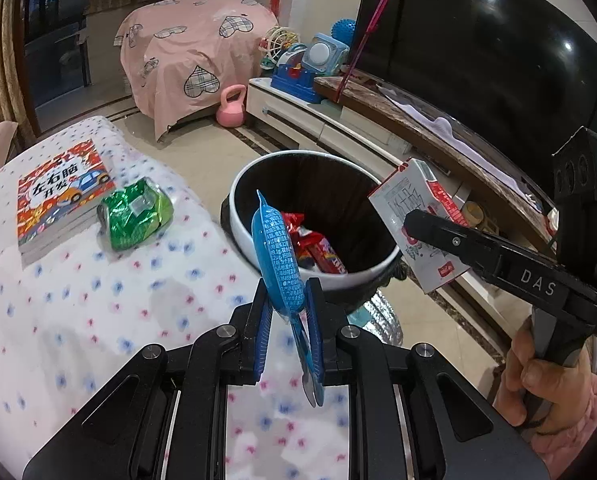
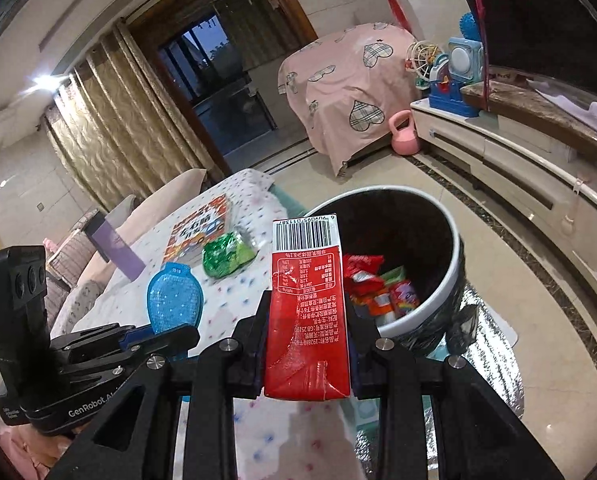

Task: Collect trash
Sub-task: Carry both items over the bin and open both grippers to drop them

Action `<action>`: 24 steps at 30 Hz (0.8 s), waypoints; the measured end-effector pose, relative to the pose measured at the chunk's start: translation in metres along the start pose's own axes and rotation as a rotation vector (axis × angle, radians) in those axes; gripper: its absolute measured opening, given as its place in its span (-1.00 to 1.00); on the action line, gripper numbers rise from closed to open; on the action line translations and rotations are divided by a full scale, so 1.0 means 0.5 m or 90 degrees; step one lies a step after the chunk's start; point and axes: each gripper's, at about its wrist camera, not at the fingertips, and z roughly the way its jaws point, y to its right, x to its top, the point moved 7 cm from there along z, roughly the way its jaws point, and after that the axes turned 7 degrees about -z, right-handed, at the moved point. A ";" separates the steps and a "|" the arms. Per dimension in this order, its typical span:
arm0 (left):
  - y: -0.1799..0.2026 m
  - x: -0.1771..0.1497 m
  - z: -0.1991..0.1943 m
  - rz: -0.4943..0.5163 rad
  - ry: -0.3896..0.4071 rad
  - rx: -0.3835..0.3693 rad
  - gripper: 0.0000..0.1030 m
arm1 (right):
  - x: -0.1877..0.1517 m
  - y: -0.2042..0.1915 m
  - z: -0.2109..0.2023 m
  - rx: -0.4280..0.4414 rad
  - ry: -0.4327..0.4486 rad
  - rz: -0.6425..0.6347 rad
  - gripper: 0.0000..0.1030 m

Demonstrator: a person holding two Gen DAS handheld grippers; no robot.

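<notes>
My left gripper (image 1: pixel 288 292) is shut on a flat blue plastic wrapper (image 1: pixel 277 252), held on edge near the rim of the trash bin (image 1: pixel 242 236). That blue wrapper (image 2: pixel 174 296) and the left gripper (image 2: pixel 178 330) also show at the lower left of the right wrist view. My right gripper (image 2: pixel 308 300) is shut on a red and white milk carton (image 2: pixel 308 312), upright beside the bin (image 2: pixel 454 264). The carton (image 1: pixel 412 220) hangs at the bin's right side in the left wrist view. Red snack wrappers (image 1: pixel 318 248) lie inside the bin. A crumpled green wrapper (image 1: pixel 136 216) rests on the table.
A colourful book (image 1: pixel 58 200) lies on the flowered tablecloth (image 1: pixel 98 320) beside the green wrapper. A low TV cabinet (image 1: pixel 338 128) with toys and a television runs along the right. A pink kettlebell (image 1: pixel 231 108) and a covered chair stand on the floor behind the bin.
</notes>
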 end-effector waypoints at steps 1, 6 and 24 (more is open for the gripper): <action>0.002 0.007 0.005 0.002 0.000 0.001 -0.70 | 0.005 0.006 0.002 -0.002 0.001 0.000 -0.42; 0.007 0.035 0.027 0.002 0.000 0.001 -0.70 | 0.021 0.033 0.012 -0.012 0.002 0.006 -0.42; 0.027 0.089 0.124 0.016 -0.028 0.011 -0.70 | 0.059 0.088 0.087 -0.045 -0.033 0.003 -0.42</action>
